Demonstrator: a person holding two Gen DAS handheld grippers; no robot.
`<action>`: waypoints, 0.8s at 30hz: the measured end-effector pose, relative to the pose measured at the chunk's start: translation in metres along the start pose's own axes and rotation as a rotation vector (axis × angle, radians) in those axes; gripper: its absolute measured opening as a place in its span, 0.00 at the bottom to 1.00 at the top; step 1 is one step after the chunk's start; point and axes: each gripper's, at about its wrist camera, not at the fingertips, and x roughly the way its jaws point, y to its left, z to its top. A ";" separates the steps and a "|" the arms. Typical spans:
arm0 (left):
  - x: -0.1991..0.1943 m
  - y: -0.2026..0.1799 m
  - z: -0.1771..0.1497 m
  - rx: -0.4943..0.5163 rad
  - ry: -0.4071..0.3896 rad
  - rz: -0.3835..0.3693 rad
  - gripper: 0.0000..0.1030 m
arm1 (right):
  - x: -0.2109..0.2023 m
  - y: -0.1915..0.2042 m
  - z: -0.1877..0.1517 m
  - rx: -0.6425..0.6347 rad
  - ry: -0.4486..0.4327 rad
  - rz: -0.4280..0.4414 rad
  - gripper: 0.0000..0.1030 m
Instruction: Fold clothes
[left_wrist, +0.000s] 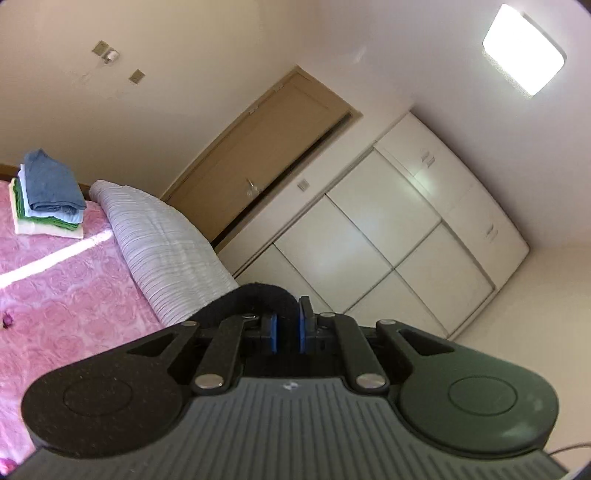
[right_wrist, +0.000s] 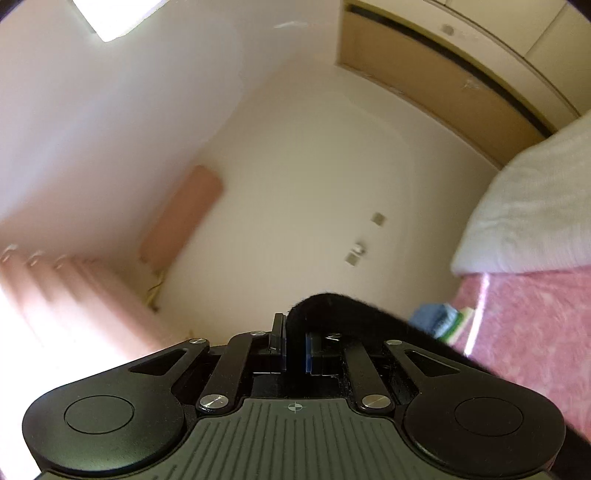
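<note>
Left wrist view: left gripper (left_wrist: 287, 325) pinches a fold of black garment (left_wrist: 255, 295) between narrow blue pads, raised above the pink bedspread (left_wrist: 66, 295). Folded stack (left_wrist: 48, 195) lies beside the striped pillow (left_wrist: 162, 243). Right wrist view: right gripper (right_wrist: 295, 347) likewise clamps the black garment (right_wrist: 332, 306), draping right.

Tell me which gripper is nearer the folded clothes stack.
Left, probably. The stack sits up-left of the left gripper across the pink bedspread; from the right gripper it looks smaller, half hidden behind the black garment.
</note>
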 end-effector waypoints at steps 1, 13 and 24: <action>-0.002 -0.005 0.002 0.008 0.005 -0.023 0.07 | -0.005 0.006 -0.002 -0.014 -0.020 0.025 0.07; 0.200 0.055 0.047 -0.018 0.304 -0.082 0.07 | 0.008 -0.022 0.002 0.029 -0.137 -0.323 0.07; 0.311 0.025 0.129 0.310 0.418 -0.462 0.07 | 0.056 0.049 -0.031 -0.226 -0.575 -0.459 0.07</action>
